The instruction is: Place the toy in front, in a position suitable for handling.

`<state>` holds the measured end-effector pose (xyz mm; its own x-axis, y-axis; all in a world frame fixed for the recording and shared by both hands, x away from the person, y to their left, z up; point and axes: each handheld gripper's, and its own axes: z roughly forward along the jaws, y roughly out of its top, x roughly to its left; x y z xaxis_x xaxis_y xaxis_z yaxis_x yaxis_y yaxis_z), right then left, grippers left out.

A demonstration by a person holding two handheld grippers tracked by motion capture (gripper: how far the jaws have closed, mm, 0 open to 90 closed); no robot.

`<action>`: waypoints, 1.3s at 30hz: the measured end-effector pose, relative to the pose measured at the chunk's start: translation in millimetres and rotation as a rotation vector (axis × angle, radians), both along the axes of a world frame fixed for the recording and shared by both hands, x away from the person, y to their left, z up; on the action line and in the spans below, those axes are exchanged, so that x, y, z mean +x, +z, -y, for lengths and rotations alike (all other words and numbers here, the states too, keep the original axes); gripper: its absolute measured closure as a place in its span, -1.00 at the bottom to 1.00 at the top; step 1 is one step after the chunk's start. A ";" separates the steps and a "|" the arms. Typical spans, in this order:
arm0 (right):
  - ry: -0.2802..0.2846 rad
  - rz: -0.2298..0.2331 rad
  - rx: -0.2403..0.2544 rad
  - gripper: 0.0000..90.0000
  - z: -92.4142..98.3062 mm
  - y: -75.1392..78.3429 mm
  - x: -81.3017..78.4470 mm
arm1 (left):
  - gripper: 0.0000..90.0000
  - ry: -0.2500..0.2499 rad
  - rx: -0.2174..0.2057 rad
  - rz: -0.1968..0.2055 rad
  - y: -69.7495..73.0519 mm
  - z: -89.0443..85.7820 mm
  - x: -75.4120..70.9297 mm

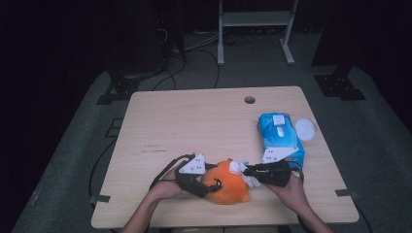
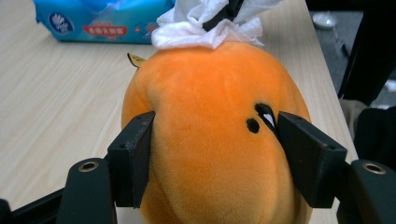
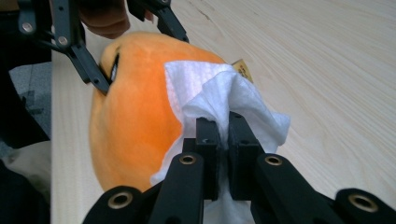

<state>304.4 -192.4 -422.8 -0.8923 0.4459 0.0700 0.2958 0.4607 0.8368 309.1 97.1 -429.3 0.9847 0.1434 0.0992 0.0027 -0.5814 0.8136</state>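
Wiping the orange plush toy point(image 2: 210, 135)
Left gripper point(image 2: 212, 154) squeezes the soft, yielding toy's sides; right gripper point(image 3: 223, 140) pinches a limp white wipe point(image 3: 219, 93) against its top.

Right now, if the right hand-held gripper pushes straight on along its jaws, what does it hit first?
The right hand-held gripper, shut on a white wipe, points at the orange plush toy. The wipe already lies against the toy, so the toy comes first; the left hand-held gripper clamps its far side.
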 end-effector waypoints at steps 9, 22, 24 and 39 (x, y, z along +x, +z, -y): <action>0.074 0.051 0.025 0.87 -31.6 21.8 5.1 | -0.28 -0.056 0.066 0.127 8.0 14.2 -16.1; 0.003 -0.023 0.026 0.87 -2.1 7.2 12.5 | -0.27 -0.059 0.056 0.137 5.9 13.9 -15.2; 0.011 -0.023 0.038 0.87 -1.3 10.0 7.8 | -0.27 -0.070 0.063 0.157 6.6 15.9 -16.9; -0.019 -0.035 0.063 0.87 -0.6 0.0 17.1 | -0.27 0.002 -0.043 -0.030 -10.5 -12.7 10.1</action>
